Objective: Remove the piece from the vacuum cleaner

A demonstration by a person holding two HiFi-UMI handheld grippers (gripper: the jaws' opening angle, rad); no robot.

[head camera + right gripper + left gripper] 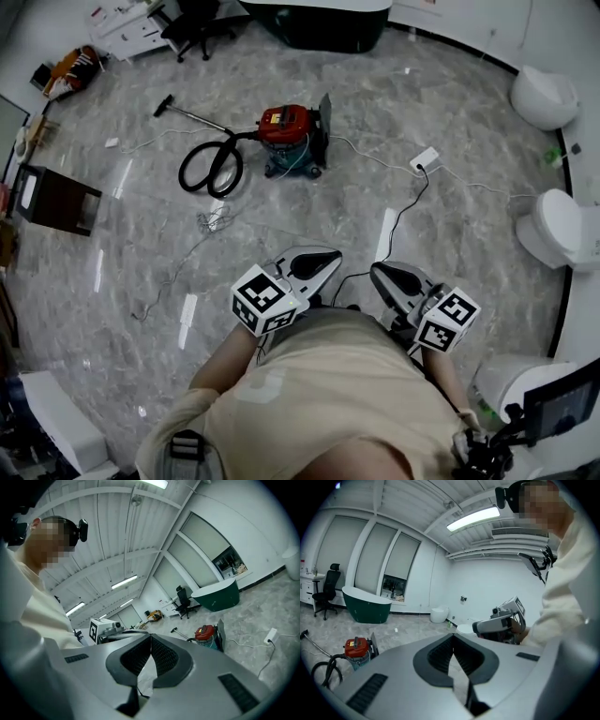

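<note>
Head view: holding left gripper and right gripper close to the torso, both empty. Spotting vacuum cleaner well beyond the fingertips, upright on the floor. Tracing hose looping off leftward and wand, long axis slanting up-left, away from the fingers. Judging nothing removed yet.

Left gripper view: showing jaws pressed together on nothing; vacuum cleaner far left of fingertips.

Right gripper view: showing jaws closed, empty; vacuum cleaner ahead, right of fingertips.

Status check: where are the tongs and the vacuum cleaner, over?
Left tongs shut, empty. Right tongs shut, empty. Vacuum cleaner across the floor, untouched, hose coiled beside it. Cable on the floor between.
</note>
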